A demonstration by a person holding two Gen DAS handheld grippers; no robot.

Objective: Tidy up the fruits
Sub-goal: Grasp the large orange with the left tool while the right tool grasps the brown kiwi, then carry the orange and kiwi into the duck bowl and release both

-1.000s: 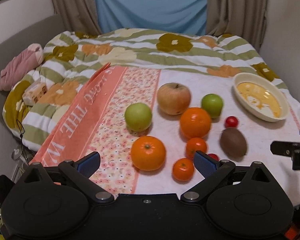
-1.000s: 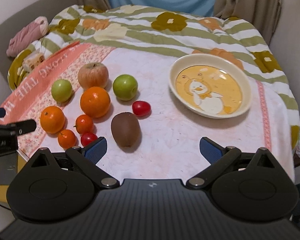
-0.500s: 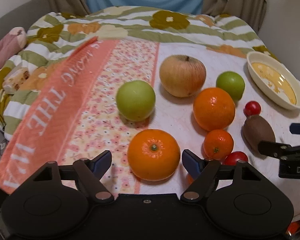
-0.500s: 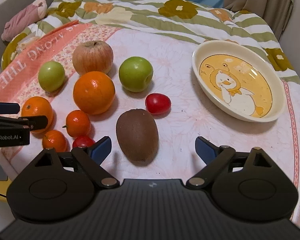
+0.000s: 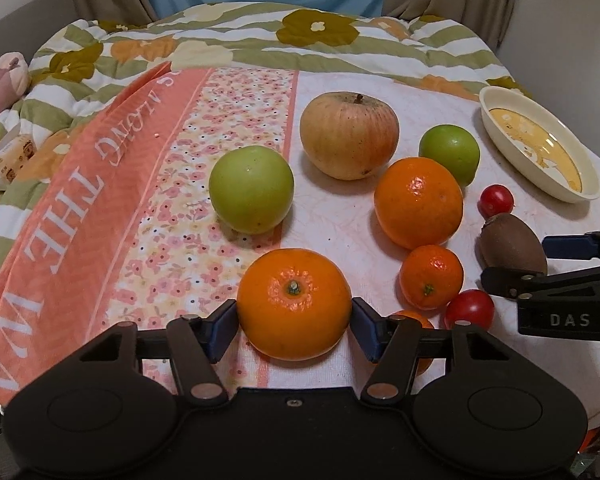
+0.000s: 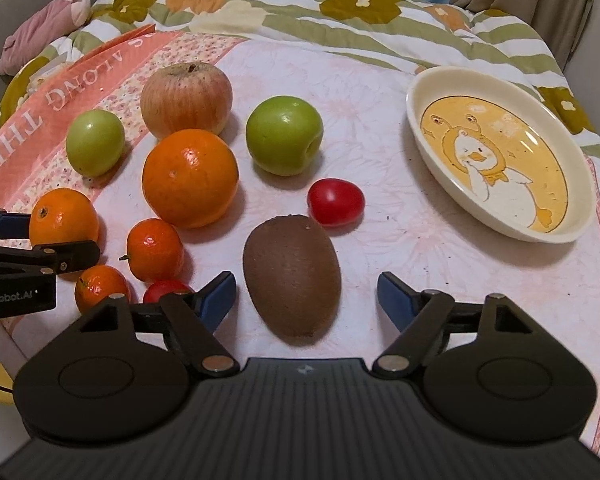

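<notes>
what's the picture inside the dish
A white cartoon duck on yellow in the dish, clearest in the right wrist view.

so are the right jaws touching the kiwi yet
Apart. The right wrist view shows bare cloth between the kiwi and each blue pad of the right gripper, whose jaws stand open on either side of it.

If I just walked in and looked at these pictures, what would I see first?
Probably the big orange right up front, sitting between the blue fingertips of the left gripper. Next, the brown kiwi lying between the open fingers of the right gripper. Off to the right sits a cream dish with a cartoon duck painted inside, with no fruit in it.
</notes>
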